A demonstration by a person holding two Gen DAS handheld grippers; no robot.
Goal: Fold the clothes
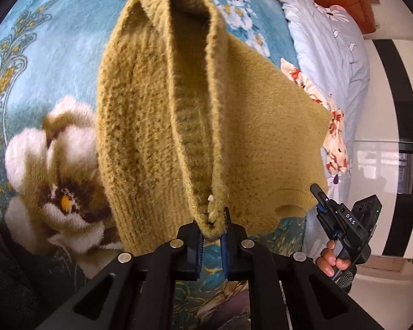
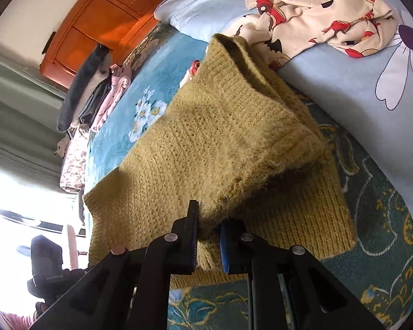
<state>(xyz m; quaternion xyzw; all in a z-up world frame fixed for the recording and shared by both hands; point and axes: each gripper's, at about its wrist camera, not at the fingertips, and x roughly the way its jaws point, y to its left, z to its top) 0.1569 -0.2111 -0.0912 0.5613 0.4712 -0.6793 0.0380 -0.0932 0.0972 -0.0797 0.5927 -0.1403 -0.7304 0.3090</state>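
Looking mid-fold: the left gripper and right gripper are each clamped on an edge of the mustard sweater, lifted partly off the blue floral blanket, so next they probably carry it over and lay it flat.

The sweater covers the blanket's middle; bare blanket lies open to its left. The patterned garment and quilt crowd its right side.

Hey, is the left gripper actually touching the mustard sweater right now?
Touching. The left wrist view shows the left gripper with both fingers pinched on the folded edge of the mustard sweater.
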